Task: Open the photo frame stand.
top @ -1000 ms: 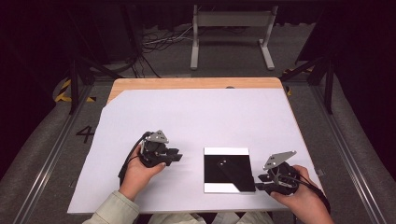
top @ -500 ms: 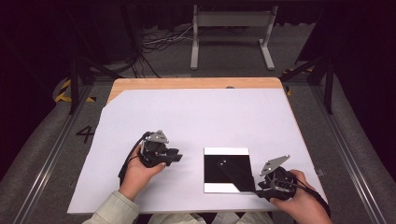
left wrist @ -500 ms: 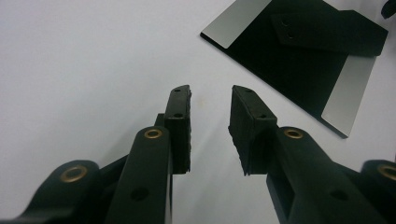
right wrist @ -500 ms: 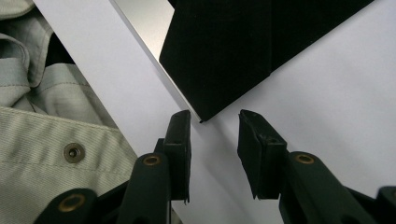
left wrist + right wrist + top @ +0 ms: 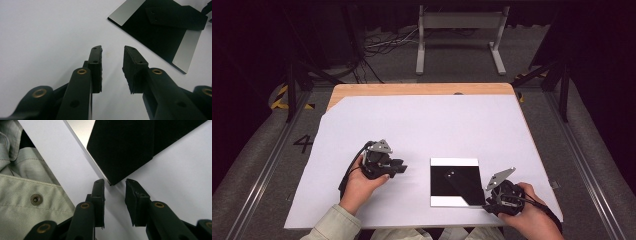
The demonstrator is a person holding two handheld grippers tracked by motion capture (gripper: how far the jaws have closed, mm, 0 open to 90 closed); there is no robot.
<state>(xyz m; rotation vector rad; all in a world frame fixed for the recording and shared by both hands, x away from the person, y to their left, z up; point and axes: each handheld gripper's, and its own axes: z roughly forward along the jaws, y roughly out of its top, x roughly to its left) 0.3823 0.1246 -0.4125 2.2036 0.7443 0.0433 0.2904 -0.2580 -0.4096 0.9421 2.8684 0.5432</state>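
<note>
Your right gripper [image 5: 490,201] sits at the near right corner of the black square plate [image 5: 455,181], which lies flat on the white table sheet [image 5: 422,125] close to your edge; its jaws have just been closing and stand part open with that corner [image 5: 111,182] just ahead of the gap, pads not pressing on it. Your left gripper [image 5: 401,168] rests on the sheet just left of the plate, jaws part open, holding nothing.

Matt black on smooth white

Glossy black plate [image 5: 455,181] with brushed-metal edges ahead of the matt black plastic jaws; white paper sheet [image 5: 427,125] covers the wooden table [image 5: 412,89].
</note>
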